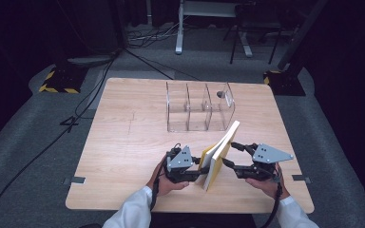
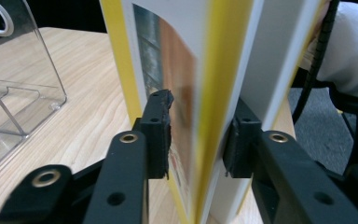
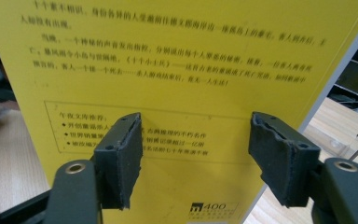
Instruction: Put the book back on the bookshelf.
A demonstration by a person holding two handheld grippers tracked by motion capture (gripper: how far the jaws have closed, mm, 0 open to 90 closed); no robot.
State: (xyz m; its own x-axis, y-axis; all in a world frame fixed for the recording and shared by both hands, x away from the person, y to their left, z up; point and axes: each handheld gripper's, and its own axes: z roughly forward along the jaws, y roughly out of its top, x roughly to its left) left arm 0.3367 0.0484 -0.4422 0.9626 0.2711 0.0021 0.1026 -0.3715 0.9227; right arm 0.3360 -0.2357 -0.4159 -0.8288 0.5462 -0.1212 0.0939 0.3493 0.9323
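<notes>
Near the front edge of a pale wooden table [image 1: 123, 142], a person in white sleeves stands a yellow-covered book [image 1: 220, 156] upright between two handheld grippers. The left gripper [image 1: 200, 171] pinches the book's lower part, its black pads [image 2: 159, 135] pressing the pages from both sides in the left gripper view; the yellow edge runs up between the jaws. The right gripper [image 1: 233, 154] faces the book's back cover, jaws spread wide, with its pads [image 3: 121, 156] set apart in front of printed black text in the right gripper view; whether they touch the cover cannot be told. Just behind the book, toward the table's far side, sits a clear plastic organizer [image 1: 199, 107] with three compartments. Cables [image 1: 43, 152] trail across the grey floor left of the table.
</notes>
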